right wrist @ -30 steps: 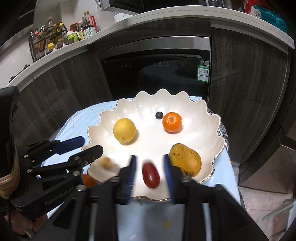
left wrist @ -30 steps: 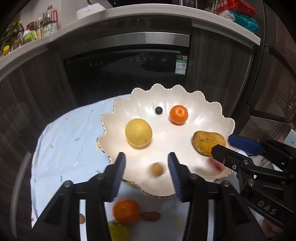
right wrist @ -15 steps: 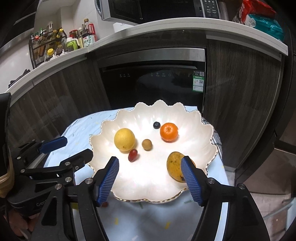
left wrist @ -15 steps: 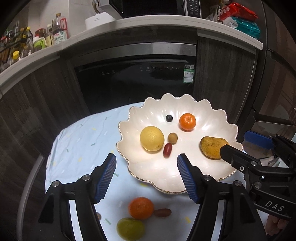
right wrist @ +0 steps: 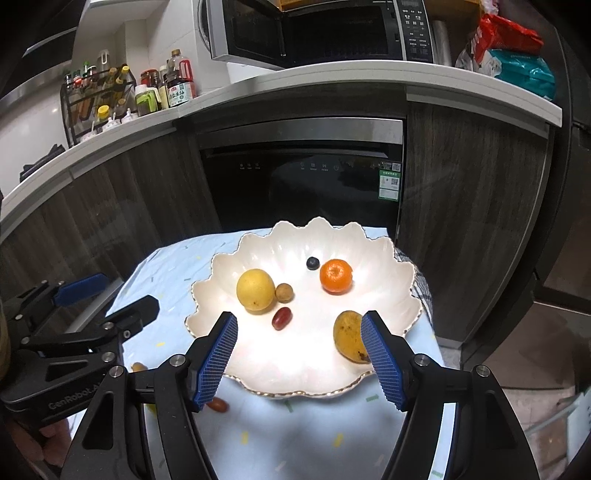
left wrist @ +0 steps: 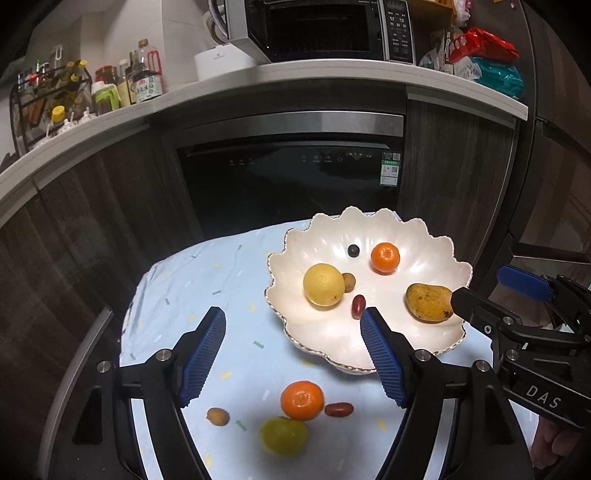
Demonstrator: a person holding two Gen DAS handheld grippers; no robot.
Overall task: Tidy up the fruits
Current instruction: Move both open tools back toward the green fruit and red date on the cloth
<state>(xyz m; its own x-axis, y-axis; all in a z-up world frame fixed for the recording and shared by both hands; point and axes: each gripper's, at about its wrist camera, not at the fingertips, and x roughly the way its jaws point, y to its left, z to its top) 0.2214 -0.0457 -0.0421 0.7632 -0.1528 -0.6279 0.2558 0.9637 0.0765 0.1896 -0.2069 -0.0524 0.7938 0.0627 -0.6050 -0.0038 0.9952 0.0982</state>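
A white scalloped bowl (left wrist: 402, 343) (right wrist: 384, 258) holds a yellow citrus (left wrist: 323, 284), a small brown fruit (left wrist: 348, 283), a red grape tomato (left wrist: 358, 306), a blueberry (left wrist: 353, 250), an orange mandarin (left wrist: 385, 257) and a mango (left wrist: 428, 302). On the cloth in front lie a mandarin (left wrist: 301, 400), a red grape tomato (left wrist: 338, 408), a green citrus (left wrist: 283, 435) and a small brown fruit (left wrist: 218, 416). My left gripper (left wrist: 293, 350) is open and empty above the cloth. My right gripper (right wrist: 299, 354) is open and empty above the bowl's near rim.
The bowl sits on a light blue cloth (left wrist: 207, 280) over a small table. Behind it stand a dark built-in oven (left wrist: 288, 177) and wooden cabinets. A counter above carries a microwave (right wrist: 314, 29), bottles (right wrist: 122, 92) and snack bags (left wrist: 484, 55).
Both grippers opened, dropped the small brown fruit and the red grape tomato into the bowl, and pulled back and up. The two fruits rolled to beside the yellow citrus.
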